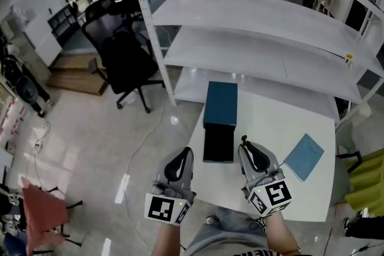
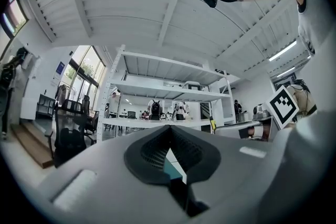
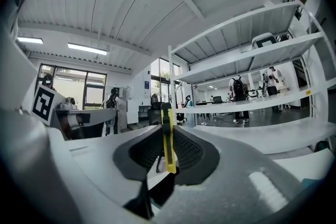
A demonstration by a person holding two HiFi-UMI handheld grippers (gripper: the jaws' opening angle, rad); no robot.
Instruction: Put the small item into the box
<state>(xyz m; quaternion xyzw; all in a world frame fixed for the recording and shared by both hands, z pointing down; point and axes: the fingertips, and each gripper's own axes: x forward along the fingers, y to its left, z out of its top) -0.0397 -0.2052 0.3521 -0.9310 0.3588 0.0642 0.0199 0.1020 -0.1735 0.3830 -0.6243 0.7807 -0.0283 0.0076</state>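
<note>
A teal box [image 1: 220, 104] lies open on the white table [image 1: 273, 123], its black inner tray [image 1: 219, 144] nearest me. My right gripper [image 1: 245, 147] is shut on a small yellow-and-black utility knife [image 3: 168, 139], held upright between the jaws, just right of the tray. The knife's dark tip [image 1: 243, 140] pokes up past the jaws in the head view. My left gripper [image 1: 186, 153] hovers at the table's left front edge, left of the tray. In the left gripper view its jaws [image 2: 169, 131] are pressed together with nothing between them; a sliver of the teal box shows through the gap.
A blue booklet [image 1: 304, 156] lies on the table's right side. A white shelving unit [image 1: 270, 39] stands right behind the table. A black office chair [image 1: 123, 63] is on the floor to the left. A yellow-green chair [image 1: 369, 180] stands at the far right.
</note>
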